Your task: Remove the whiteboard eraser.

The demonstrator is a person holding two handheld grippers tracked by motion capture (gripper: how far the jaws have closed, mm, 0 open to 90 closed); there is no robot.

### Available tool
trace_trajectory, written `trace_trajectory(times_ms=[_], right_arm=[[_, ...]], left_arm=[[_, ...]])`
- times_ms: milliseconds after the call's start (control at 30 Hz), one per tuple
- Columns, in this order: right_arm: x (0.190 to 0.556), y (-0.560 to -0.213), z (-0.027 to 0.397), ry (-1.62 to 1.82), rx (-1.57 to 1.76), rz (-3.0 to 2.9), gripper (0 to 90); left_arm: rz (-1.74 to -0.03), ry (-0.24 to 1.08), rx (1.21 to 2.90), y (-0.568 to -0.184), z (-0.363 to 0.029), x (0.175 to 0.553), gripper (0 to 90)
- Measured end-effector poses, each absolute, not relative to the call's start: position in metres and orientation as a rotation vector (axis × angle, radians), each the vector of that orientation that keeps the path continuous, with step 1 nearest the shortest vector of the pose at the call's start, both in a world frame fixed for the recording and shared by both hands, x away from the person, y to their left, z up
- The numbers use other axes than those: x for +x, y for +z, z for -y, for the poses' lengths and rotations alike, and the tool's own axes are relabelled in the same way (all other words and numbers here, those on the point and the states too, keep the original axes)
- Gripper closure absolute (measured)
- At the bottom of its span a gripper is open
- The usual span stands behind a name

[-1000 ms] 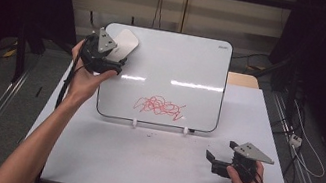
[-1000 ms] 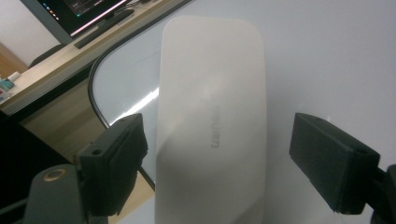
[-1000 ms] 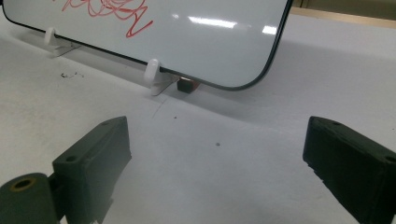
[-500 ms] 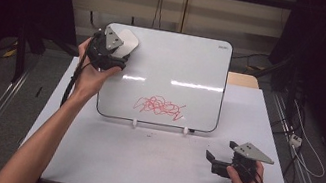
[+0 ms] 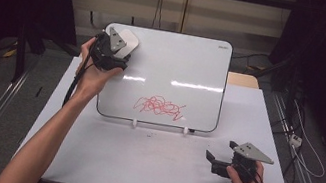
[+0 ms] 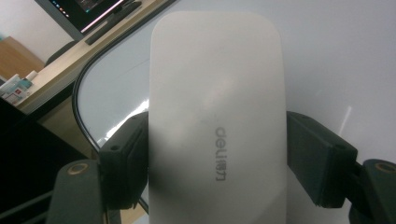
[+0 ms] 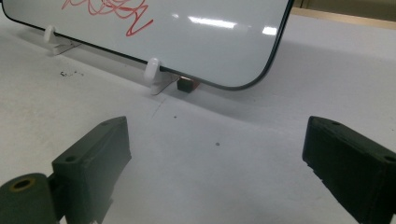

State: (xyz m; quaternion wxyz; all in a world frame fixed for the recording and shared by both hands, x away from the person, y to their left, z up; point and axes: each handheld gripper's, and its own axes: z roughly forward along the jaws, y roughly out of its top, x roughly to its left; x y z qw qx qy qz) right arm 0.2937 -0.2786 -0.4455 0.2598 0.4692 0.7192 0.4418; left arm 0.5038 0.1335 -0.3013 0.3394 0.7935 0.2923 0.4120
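White eraser [image 6: 215,130] clamped in left gripper [image 5: 113,52] jaws at whiteboard [image 5: 181,64] corner — right gripper [image 5: 221,160] jaws spread, empty.

Table evenly lit from above, surroundings left dark

In the high view, streaks of overhead light are reflected across the whiteboard [image 5: 174,73], while both sides of the room are lost in shadow. In the left gripper view the white eraser [image 6: 217,116] is rendered soft and slightly washed out. Soft shadows are cast under the board's edge in the right gripper view.
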Motion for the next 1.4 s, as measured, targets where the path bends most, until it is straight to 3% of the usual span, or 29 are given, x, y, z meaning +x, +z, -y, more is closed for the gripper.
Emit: trace_trajectory(times_ms=[667,1400], right_arm=[[0.2928,-0.4451,0.2789,1.195,1.27,-1.946,7.8],[0.2932,-0.4454,0.2791,1.193,1.27,-1.946,7.6]], left_arm=[[-0.773,1.086,2.089,-0.3,-0.1315,0.5037,31.0],[-0.772,1.002,2.056,-0.2963,-0.1405,0.5033,31.2]])
